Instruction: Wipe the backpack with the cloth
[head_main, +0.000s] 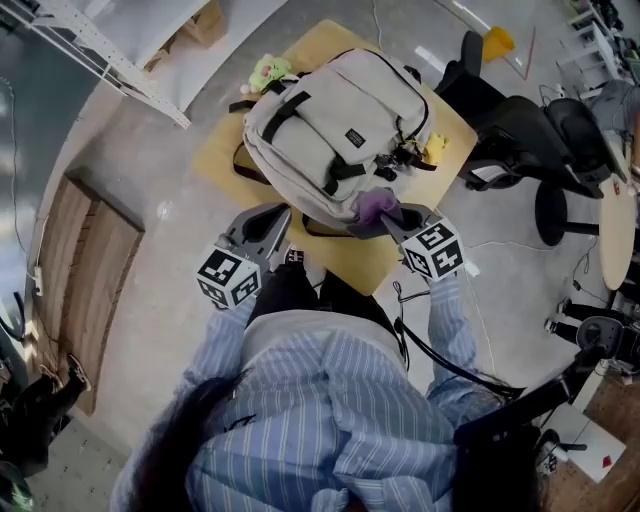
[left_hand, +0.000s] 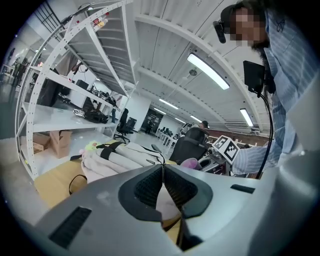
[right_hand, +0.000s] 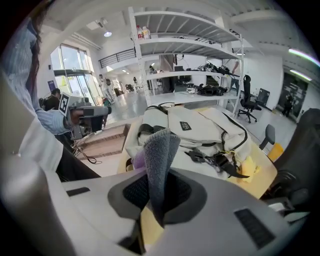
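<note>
Right gripper (right_hand: 157, 197) is clamped on the cloth (right_hand: 159, 150), which stands upright at the near edge of the backpack (head_main: 335, 125) on the table (head_main: 222, 158); contact is unclear. Left gripper (left_hand: 162, 170) is closed and empty. Risks: the unsteadied pack could slide under wiping, and the straps (right_hand: 215, 159) (seemingly loose) could snag the cloth.

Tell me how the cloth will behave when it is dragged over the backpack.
The cloth is probably floppy: it folds over itself above the right gripper, so it may bunch rather than push flat. Its nubby surface likely grips rather than slides. It might snag on the backpack where the buckles lie.
</note>
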